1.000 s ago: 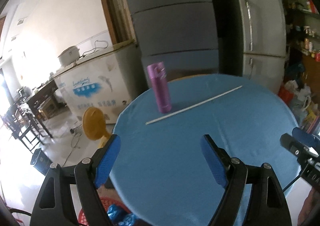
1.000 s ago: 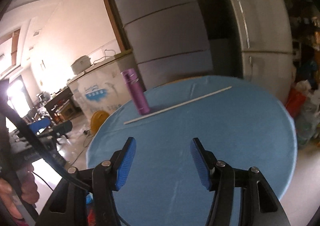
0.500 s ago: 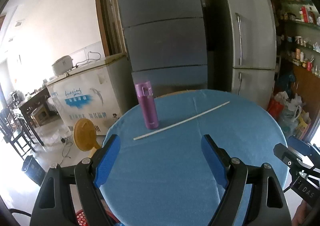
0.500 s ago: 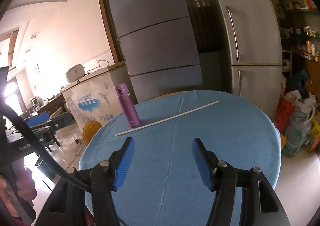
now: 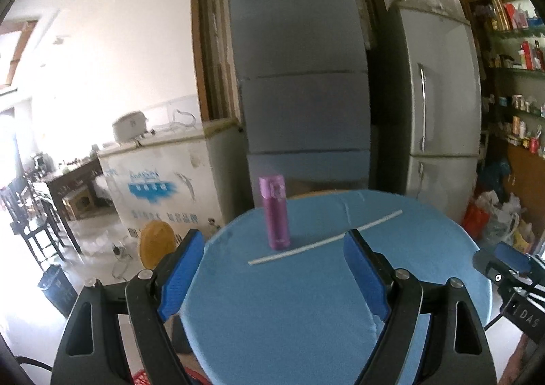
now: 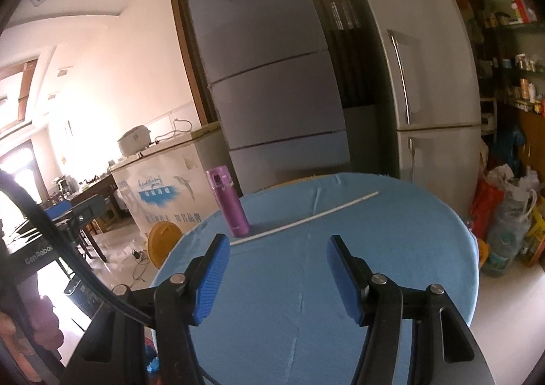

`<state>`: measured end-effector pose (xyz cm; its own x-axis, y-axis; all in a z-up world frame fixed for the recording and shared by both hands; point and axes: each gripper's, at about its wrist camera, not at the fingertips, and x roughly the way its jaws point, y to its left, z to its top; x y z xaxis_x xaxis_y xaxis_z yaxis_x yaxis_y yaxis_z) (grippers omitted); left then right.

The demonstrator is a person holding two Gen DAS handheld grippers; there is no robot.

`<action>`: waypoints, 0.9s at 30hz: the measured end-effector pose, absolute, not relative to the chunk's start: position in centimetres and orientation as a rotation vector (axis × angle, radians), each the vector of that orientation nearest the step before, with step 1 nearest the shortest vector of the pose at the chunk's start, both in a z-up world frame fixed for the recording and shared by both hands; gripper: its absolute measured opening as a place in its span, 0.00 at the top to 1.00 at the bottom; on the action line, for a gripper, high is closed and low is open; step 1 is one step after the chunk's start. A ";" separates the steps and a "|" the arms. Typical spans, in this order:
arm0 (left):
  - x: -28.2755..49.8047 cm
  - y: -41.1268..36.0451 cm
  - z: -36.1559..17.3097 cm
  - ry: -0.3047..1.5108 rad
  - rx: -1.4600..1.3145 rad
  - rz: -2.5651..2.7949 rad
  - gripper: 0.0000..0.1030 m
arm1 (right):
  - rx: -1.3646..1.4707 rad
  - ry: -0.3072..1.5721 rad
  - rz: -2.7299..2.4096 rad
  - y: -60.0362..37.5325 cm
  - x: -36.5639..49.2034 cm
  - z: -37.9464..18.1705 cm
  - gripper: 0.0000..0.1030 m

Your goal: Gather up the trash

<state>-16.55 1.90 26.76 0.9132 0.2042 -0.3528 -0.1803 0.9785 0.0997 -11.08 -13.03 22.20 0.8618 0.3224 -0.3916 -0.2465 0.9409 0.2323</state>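
A round table under a blue cloth (image 5: pixel 289 317) (image 6: pixel 340 283) fills the lower half of both views. A purple bottle (image 5: pixel 276 214) (image 6: pixel 230 206) stands upright near its far left edge. Just in front of the bottle a long thin white stick (image 5: pixel 323 242) (image 6: pixel 306 218) lies slanting to the right. My left gripper (image 5: pixel 272 245) hangs over the near part of the table, jaws opening, nothing between them. My right gripper (image 6: pixel 277 243) is open and empty too, and shows at the right edge of the left wrist view (image 5: pixel 511 262).
Behind the table stand a grey fridge (image 5: pixel 299 78) and a silver fridge (image 5: pixel 439 112). A white chest freezer (image 5: pixel 163 187) is at the left, with an orange disc (image 5: pixel 156 242) on the floor. Bags (image 6: pixel 504 208) pile at the right. A red basket (image 5: pixel 141 378) sits below the table.
Both grippers have risen and tipped upward. The table, bottle and stick now sit lower and farther off, and more of the fridges shows. Nothing was taken hold of.
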 end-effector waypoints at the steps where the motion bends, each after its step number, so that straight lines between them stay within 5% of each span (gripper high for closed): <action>1: -17.2 2.1 27.0 0.349 0.070 0.213 0.16 | 0.175 0.432 0.303 -12.8 -11.4 22.5 0.38; 5: -19.2 2.9 28.0 0.292 0.066 0.240 0.00 | 0.170 0.401 0.313 -12.0 -12.6 23.7 0.35; 27: -23.7 4.7 28.9 0.296 0.014 0.229 0.00 | 0.113 0.369 0.343 -8.8 -16.7 26.0 0.32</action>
<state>-23.71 4.67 28.95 0.9307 0.2257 -0.2878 -0.2218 0.9740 0.0468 -16.67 -8.85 25.99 0.8759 0.3482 -0.3340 -0.3076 0.9363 0.1695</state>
